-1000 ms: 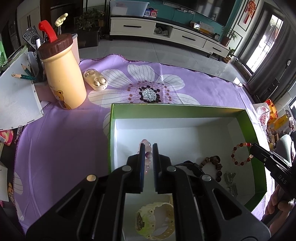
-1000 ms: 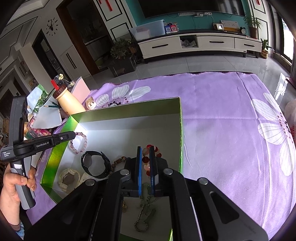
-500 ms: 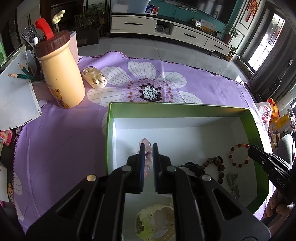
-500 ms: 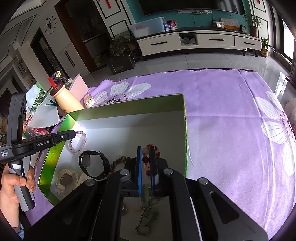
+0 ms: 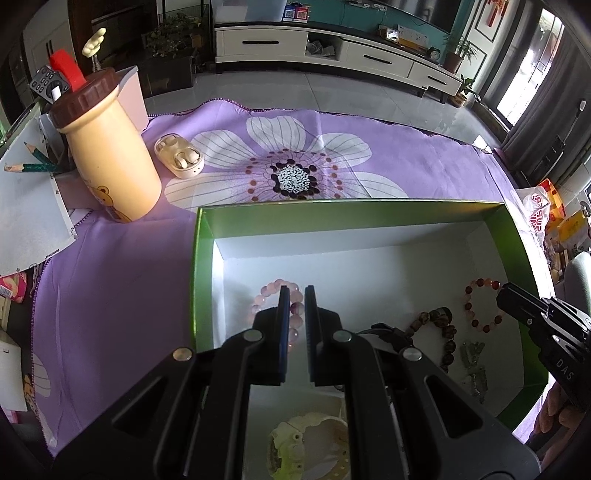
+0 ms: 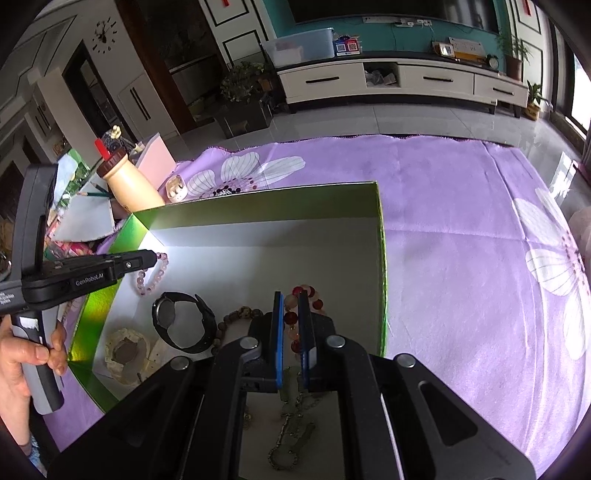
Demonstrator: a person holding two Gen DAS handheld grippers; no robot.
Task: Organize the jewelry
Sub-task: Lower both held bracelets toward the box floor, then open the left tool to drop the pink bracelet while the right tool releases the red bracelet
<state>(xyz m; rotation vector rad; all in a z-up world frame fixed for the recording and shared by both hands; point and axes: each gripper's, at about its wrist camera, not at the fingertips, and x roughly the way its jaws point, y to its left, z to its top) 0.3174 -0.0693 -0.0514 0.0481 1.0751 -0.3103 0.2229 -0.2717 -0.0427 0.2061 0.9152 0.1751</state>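
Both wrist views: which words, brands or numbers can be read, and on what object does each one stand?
"GenRobot.AI": side of the left gripper, white print on its black body.
"DAS": body of the right gripper; any further letters run out of view.
White label at the left gripper's rear: too small.
Wall clock numerals, red-printed plastic bag: unreadable.

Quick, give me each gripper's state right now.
Left gripper: shut, above the pink bead bracelet; a grip on it cannot be told.
Right gripper: shut, above the red bead bracelet; a grip on it cannot be told.
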